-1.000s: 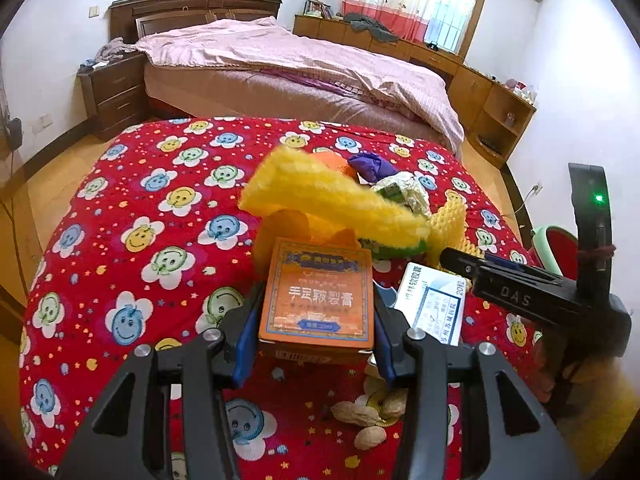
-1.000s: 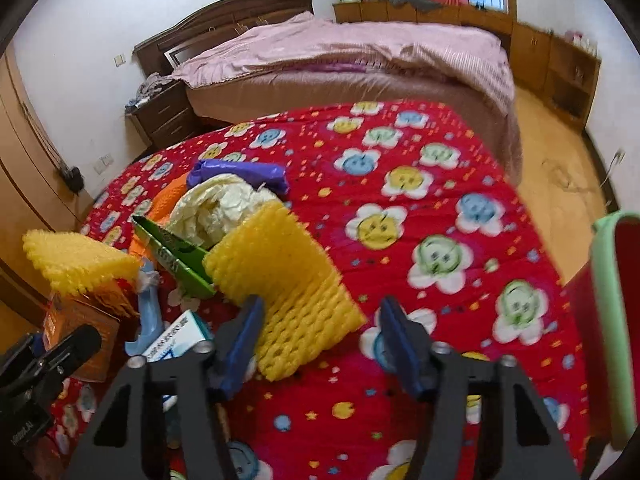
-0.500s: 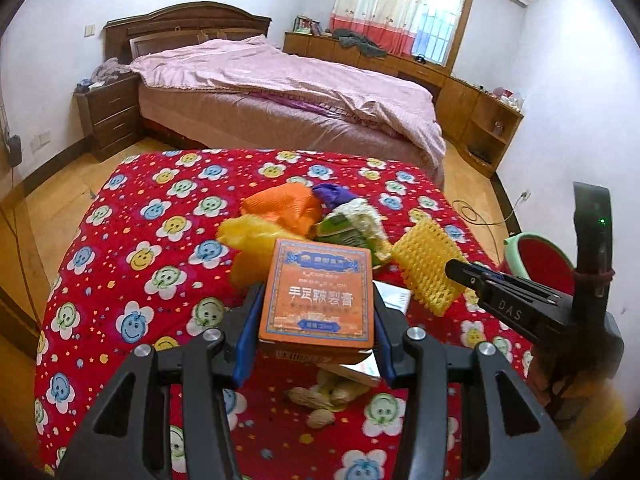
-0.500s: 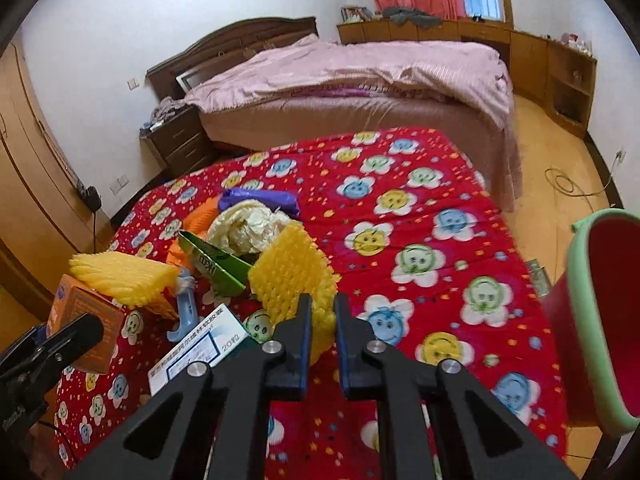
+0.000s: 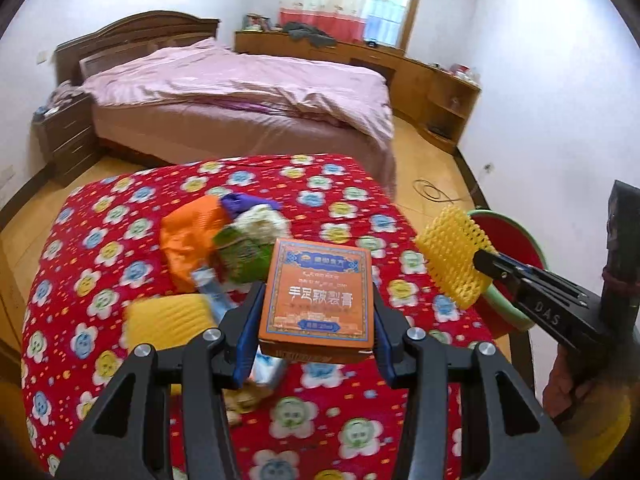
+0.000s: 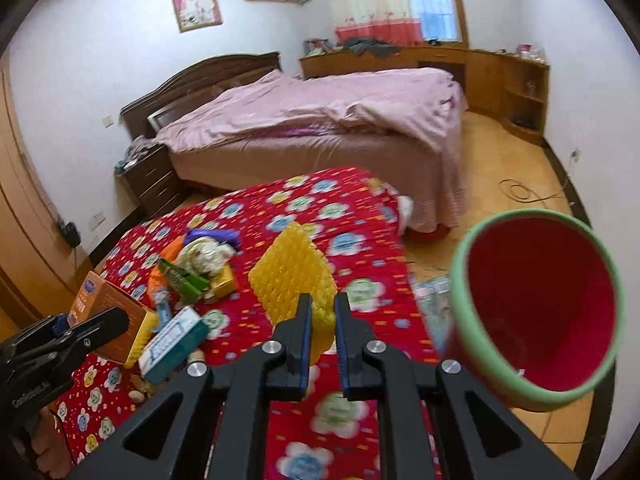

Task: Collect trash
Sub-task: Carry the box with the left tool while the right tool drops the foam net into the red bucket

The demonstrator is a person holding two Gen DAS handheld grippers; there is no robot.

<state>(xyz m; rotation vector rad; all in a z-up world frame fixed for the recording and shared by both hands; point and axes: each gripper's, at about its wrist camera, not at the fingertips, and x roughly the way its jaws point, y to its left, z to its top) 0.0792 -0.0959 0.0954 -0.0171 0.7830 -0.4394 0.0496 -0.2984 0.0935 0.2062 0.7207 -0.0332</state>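
Observation:
My left gripper point(image 5: 316, 320) is shut on an orange carton point(image 5: 318, 298) and holds it above the red flowered cloth point(image 5: 100, 240). My right gripper point(image 6: 320, 320) is shut on a yellow foam net point(image 6: 294, 276), lifted off the cloth; it also shows in the left wrist view point(image 5: 454, 258). A red bin with a green rim point(image 6: 538, 314) stands off the cloth's right edge, right of the right gripper. A trash pile lies on the cloth: an orange bag point(image 5: 188, 236), a green packet point(image 5: 244, 254), crumpled white paper point(image 5: 262, 220), another yellow foam net point(image 5: 166, 320).
A white and teal box point(image 6: 174, 344) and peanuts point(image 6: 140, 390) lie near the cloth's front left. A bed with pink bedding point(image 6: 320, 120) stands behind. Wooden cabinets point(image 6: 512, 88) line the far right wall. A cable point(image 6: 528, 194) lies on the floor.
My right gripper closed on the yellow foam net and lifted it toward the bin. My left gripper rose and drew back with the carton; the other foam net slid off it onto the cloth.

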